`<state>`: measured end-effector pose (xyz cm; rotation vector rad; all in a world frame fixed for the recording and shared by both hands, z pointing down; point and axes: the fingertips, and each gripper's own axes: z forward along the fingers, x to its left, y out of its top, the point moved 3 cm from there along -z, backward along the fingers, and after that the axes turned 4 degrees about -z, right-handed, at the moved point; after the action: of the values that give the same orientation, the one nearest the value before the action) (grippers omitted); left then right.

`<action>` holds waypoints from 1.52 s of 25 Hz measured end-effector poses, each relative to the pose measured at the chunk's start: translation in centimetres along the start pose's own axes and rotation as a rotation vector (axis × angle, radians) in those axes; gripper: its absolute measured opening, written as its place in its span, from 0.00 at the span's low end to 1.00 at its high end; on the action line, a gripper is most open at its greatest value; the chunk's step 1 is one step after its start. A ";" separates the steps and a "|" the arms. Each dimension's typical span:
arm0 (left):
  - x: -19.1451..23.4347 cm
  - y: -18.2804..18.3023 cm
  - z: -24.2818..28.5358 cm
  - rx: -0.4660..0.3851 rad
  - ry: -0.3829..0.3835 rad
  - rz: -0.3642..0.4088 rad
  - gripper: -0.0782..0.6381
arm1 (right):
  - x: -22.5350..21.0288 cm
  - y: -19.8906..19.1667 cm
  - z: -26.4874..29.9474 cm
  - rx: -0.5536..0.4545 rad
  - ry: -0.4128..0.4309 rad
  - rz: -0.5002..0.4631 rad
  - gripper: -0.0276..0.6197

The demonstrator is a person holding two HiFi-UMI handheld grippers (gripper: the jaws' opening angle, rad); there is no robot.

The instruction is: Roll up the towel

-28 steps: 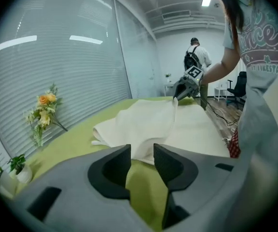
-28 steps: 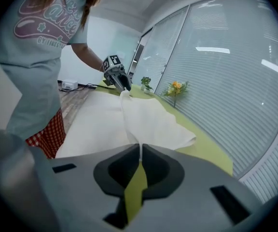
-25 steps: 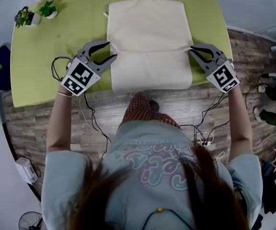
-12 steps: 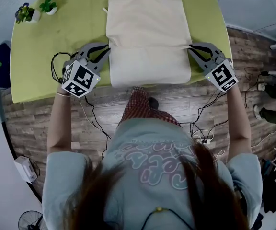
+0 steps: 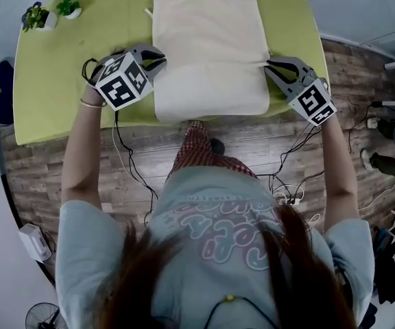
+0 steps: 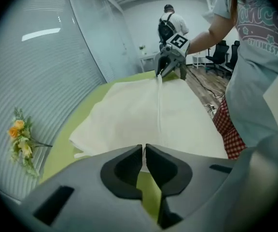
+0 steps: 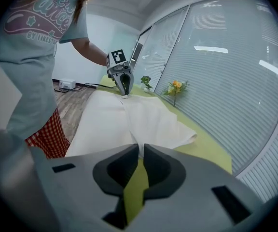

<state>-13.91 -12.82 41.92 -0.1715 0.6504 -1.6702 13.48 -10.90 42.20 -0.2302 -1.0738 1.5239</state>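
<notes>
Since a second ago the left tongs (image 5: 160,62) have closed from wide, easing slightly just now, seemingly nipping the towel (image 5: 208,43) by its left edge. Right tongs (image 5: 270,64) pinch the opposite edge. With the towel on the green surface (image 5: 60,74), lift both ends level and taut, then turn together.

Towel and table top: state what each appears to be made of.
The towel looks like cream woven cloth, probably cotton, matte: it folds and creases softly. The table top is a smooth, flat, evenly lime-green surface, perhaps laminate or a cover; the look leaves it open.
</notes>
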 end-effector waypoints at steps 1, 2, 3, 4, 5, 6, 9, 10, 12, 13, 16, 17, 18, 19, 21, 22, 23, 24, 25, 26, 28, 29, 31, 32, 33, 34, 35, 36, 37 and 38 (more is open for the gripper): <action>-0.3 -0.4 -0.5 -0.008 0.011 -0.021 0.15 | 0.0 0.1 -0.3 -0.006 -0.008 0.006 0.09; -0.6 -1.0 -1.0 -0.020 0.027 -0.048 0.15 | 0.0 0.1 -0.5 -0.012 -0.012 0.015 0.09; -0.9 -1.7 -1.3 -0.029 0.045 -0.077 0.15 | 0.1 -0.1 -0.7 -0.014 -0.009 0.023 0.09; -1.1 -2.6 -1.4 -0.029 0.065 -0.104 0.15 | 0.5 -0.3 -0.6 -0.009 0.003 0.028 0.09; -1.4 -3.6 -1.5 -0.022 0.083 -0.128 0.15 | 1.0 -0.6 -0.5 0.005 0.023 0.024 0.10; -1.7 -4.5 -1.6 -0.019 0.101 -0.152 0.15 | 1.5 -0.9 -0.4 0.025 0.046 0.015 0.12; -2.8 -5.2 -3.6 -0.140 0.176 -0.275 0.24 | 2.7 -1.4 -1.2 0.048 0.068 0.019 0.24; -3.3 -5.0 -4.6 -0.214 0.202 -0.325 0.26 | 2.9 -1.4 -1.8 0.036 0.049 0.029 0.26; -5.3 -4.2 -6.1 -0.332 0.234 -0.381 0.32 | 3.4 -1.3 -3.2 0.014 -0.022 0.012 0.25; -6.7 -3.9 -6.3 -0.353 0.241 -0.378 0.36 | 3.9 -1.4 -3.7 0.013 -0.057 -0.016 0.23; -10.4 -3.9 -5.0 -0.315 0.274 -0.306 0.46 | 6.1 -1.5 -4.4 0.029 -0.098 -0.104 0.30; -11.3 -4.1 -4.6 -0.304 0.293 -0.297 0.46 | 6.8 -1.4 -4.5 0.025 -0.109 -0.121 0.28; -12.0 -4.3 -4.3 -0.298 0.313 -0.297 0.46 | 7.4 -1.4 -4.6 0.020 -0.123 -0.136 0.28; -12.6 -4.6 -4.2 -0.292 0.336 -0.299 0.46 | 7.9 -1.4 -4.7 0.015 -0.136 -0.148 0.31; -13.7 -5.2 -4.1 -0.269 0.389 -0.288 0.46 | 9.2 -1.4 -5.1 0.007 -0.146 -0.159 0.40; -14.2 -5.6 -4.1 -0.253 0.417 -0.281 0.46 | 9.9 -1.5 -5.3 0.005 -0.148 -0.157 0.40; -14.8 -5.9 -4.1 -0.241 0.442 -0.281 0.46 | 10.7 -1.7 -5.4 0.006 -0.149 -0.150 0.40; -15.4 -6.2 -4.1 -0.236 0.459 -0.289 0.46 | 11.4 -2.0 -5.4 0.007 -0.148 -0.132 0.40; -15.9 -6.4 -4.0 -0.240 0.467 -0.310 0.46 | 12.0 -2.3 -5.3 0.006 -0.145 -0.103 0.40; -16.3 -6.7 -3.7 -0.248 0.466 -0.345 0.46 | 12.5 -2.6 -5.0 0.004 -0.142 -0.064 0.40; -17.2 -7.0 -3.4 -0.268 0.447 -0.428 0.46 | 13.5 -3.1 -4.5 0.002 -0.136 0.017 0.40; -17.6 -7.0 -3.3 -0.278 0.434 -0.457 0.46 | 14.0 -3.3 -4.3 0.003 -0.132 0.049 0.40; -18.4 -6.7 -2.9 -0.297 0.389 -0.505 0.46 | 14.8 -3.5 -3.9 0.001 -0.123 0.109 0.40; -18.5 -6.4 -2.4 -0.312 0.356 -0.534 0.46 | 15.0 -3.5 -3.7 -0.007 -0.119 0.146 0.40; -18.6 -6.1 -2.0 -0.329 0.321 -0.562 0.46 | 15.0 -3.4 -3.6 -0.019 -0.115 0.187 0.40; -18.5 -5.7 -1.7 -0.347 0.292 -0.587 0.46 | 14.9 -3.1 -3.5 -0.033 -0.112 0.232 0.40; -18.4 -5.3 -1.5 -0.365 0.273 -0.608 0.46 | 14.9 -2.8 -3.5 -0.046 -0.105 0.279 0.40; -18.2 -5.0 -1.4 -0.383 0.260 -0.631 0.46 | 14.8 -2.6 -3.4 -0.056 -0.096 0.329 0.40; -17.9 -4.8 -1.3 -0.399 0.249 -0.662 0.46 | 14.7 -2.3 -3.4 -0.066 -0.089 0.379 0.40; -17.6 -4.9 -1.2 -0.410 0.244 -0.699 0.46 | 14.6 -2.2 -3.4 -0.078 -0.090 0.423 0.40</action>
<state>-14.89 4.54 47.66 -0.5420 1.2142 -2.2236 13.14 3.11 47.91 -0.4694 -1.2099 1.8829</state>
